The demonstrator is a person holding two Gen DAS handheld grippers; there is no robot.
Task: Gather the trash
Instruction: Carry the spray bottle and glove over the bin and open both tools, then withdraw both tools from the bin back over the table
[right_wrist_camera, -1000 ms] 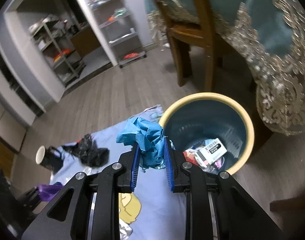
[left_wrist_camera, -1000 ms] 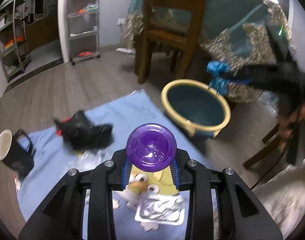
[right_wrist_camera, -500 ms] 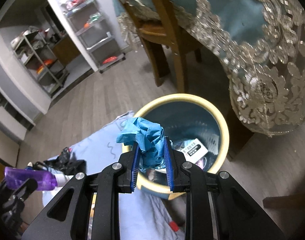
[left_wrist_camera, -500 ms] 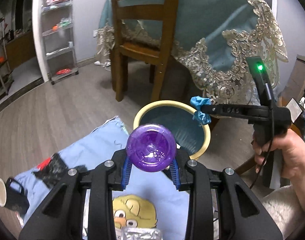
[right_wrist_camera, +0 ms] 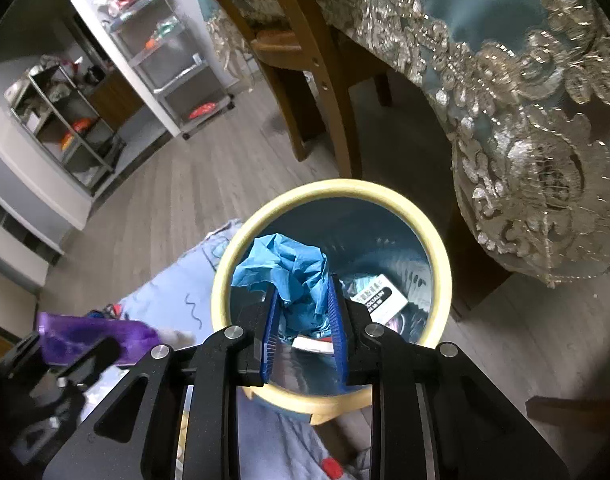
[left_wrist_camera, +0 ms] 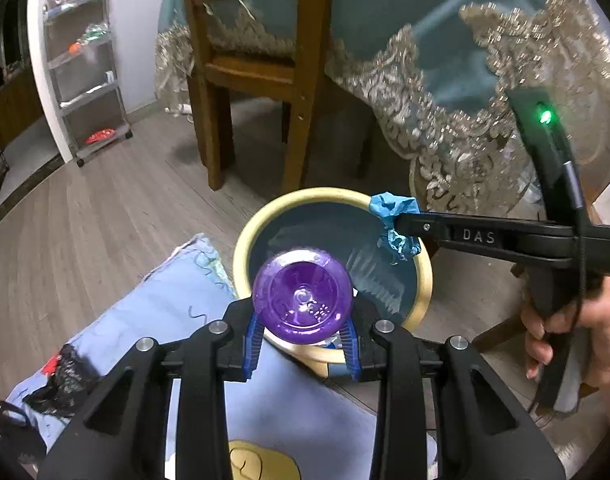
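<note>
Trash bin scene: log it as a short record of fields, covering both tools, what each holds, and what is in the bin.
bin: round, yellow rim, blue inside, on the wood floor beside the blue mat
left tool: shut on purple bottle, base toward the camera, at the bin's near rim
right tool: shut on crumpled blue paper, over the bin's opening
bin contents: white box with black label, other scraps too dim to name
left on mat: black wrapper
behind bin: wooden chair, lace-edged tablecloth
</note>
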